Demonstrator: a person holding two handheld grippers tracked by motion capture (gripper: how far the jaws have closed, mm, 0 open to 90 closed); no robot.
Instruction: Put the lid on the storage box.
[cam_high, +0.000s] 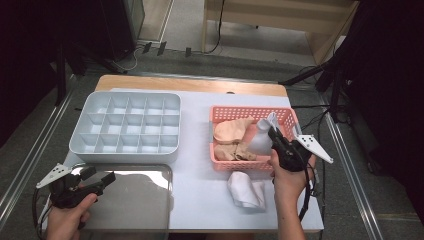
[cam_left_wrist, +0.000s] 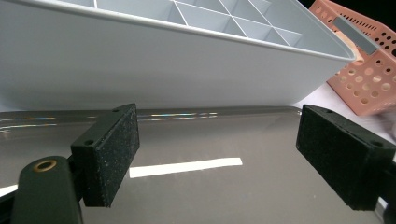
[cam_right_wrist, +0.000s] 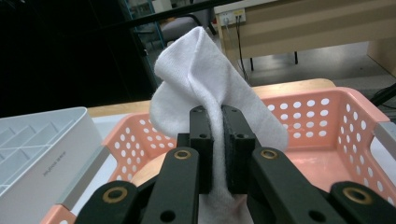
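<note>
1. My counter (cam_high: 200, 86) has a wooden far edge under a white sheet.
2. Grey floor (cam_high: 250, 37) fills the upper middle of the frame.
3. Pale wooden furniture (cam_high: 280, 15) stands at the upper right.
4. Dark stands and cables (cam_high: 125, 55) crowd the upper left.

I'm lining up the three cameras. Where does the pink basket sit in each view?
High view: pink basket right of centre on the table, right claw over it pinching a white sock.
Left gripper view: top right corner, past the grey divided tray.
Right gripper view: behind the shut claw, rim across the middle.
Shared landmark: the grey divided tray, beside the basket in all three.
</note>
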